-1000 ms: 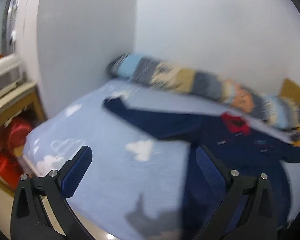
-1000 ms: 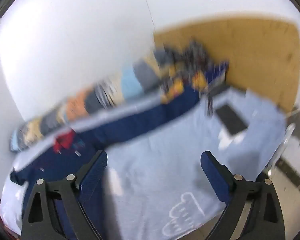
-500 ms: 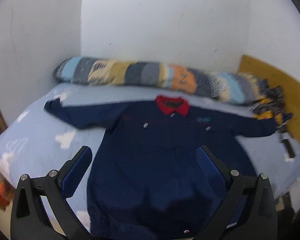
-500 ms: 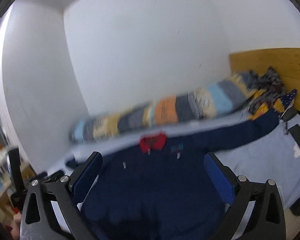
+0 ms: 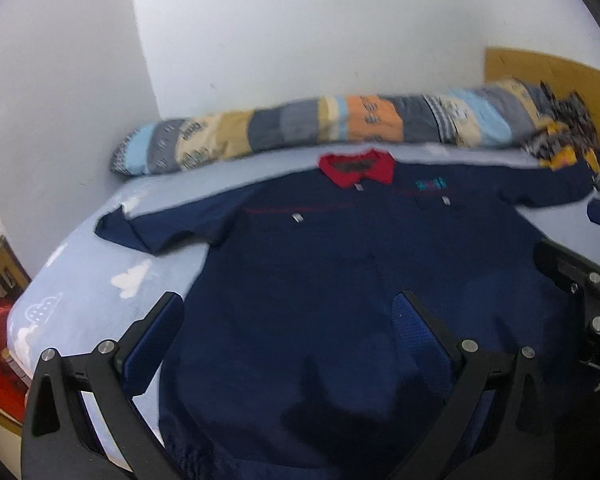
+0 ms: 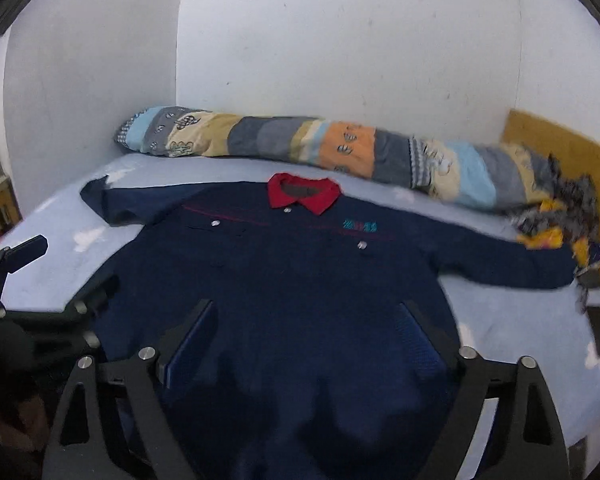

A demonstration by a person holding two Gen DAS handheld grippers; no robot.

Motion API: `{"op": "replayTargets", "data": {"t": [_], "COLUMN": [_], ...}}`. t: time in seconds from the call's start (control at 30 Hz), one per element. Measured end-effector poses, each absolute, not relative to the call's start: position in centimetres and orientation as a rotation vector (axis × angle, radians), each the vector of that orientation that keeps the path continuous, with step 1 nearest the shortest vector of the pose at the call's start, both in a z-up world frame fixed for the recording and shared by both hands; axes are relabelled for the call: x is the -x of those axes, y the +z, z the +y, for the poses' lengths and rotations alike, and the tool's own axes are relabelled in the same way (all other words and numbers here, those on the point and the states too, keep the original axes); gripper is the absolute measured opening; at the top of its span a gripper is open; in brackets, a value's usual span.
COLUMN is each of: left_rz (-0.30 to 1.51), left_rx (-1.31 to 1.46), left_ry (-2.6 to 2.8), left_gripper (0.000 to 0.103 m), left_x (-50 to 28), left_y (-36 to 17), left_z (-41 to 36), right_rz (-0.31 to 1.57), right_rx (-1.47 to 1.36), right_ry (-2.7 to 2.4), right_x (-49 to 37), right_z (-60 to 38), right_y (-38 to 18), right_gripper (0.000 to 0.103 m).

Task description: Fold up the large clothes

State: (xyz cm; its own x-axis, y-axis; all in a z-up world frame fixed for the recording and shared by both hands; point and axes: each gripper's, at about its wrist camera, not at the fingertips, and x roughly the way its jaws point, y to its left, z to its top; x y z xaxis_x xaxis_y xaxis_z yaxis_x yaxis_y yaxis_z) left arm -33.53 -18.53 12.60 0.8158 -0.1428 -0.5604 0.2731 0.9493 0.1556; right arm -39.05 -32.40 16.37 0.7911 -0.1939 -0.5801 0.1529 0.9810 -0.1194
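Both grippers, left gripper (image 5: 288,332) and right gripper (image 6: 312,340), hover with fingers spread wide, gripping nothing. We find the navy jacket (image 6: 300,280) lying flat on the bed (image 6: 52,272), unfolded. Next, we judge, grasp a sleeve.

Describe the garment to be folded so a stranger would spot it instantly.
On the pale blue bed, in front of the long patchwork bolster by the wall, lies the navy jacket, spread flat with sleeves out. Its red collar sets it apart.
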Motion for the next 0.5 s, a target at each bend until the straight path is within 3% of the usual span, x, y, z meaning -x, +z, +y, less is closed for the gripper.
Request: {"op": "replayTargets", "data": {"t": [0.5], "left_rz": [0.662], "left_rx": [-0.163], "left_ry": [-0.242], "left_gripper": [0.103], "left_x": [32.0], "left_y": [13.9], "left_z": [-18.3], "right_rz": [0.729], "right_rx": [-0.008], "right_ry": [-0.142], "right_x": [38.2], "right_z": [-32.5], "right_y": [16.3], "right_gripper": [0.09]}}
